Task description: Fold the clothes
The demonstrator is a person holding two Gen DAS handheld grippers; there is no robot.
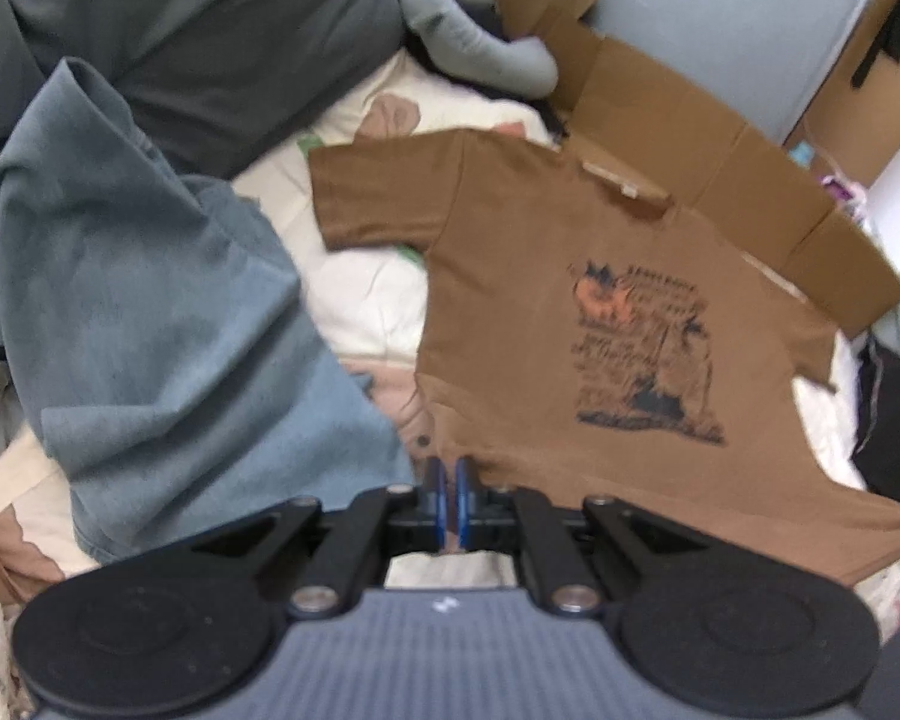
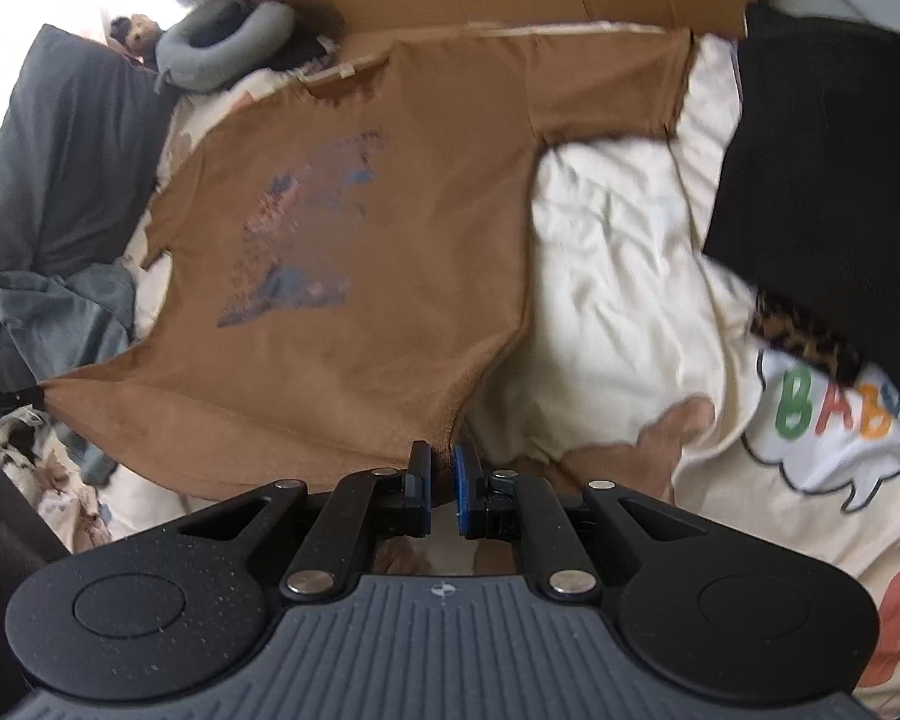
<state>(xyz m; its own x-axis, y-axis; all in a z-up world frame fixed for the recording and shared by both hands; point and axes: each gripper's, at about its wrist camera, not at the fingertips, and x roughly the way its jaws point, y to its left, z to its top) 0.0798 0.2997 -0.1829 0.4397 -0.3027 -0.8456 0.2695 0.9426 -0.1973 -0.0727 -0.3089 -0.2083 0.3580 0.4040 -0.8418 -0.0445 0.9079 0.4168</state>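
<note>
You are pinching the bottom hem corners of the brown printed T-shirt (image 1: 570, 276) with the left gripper (image 1: 448, 480) and right gripper (image 2: 442, 468) both clamped on it, its light, limp body sagging ahead across the cream quilt (image 2: 618, 252), so be keeping the hem taut

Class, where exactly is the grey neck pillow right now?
The grey neck pillow lies at the top of both views, beyond the brown T-shirt, between the dark grey cushion and the cardboard.

Soft daylight, motion blur, fisheye warp
</note>
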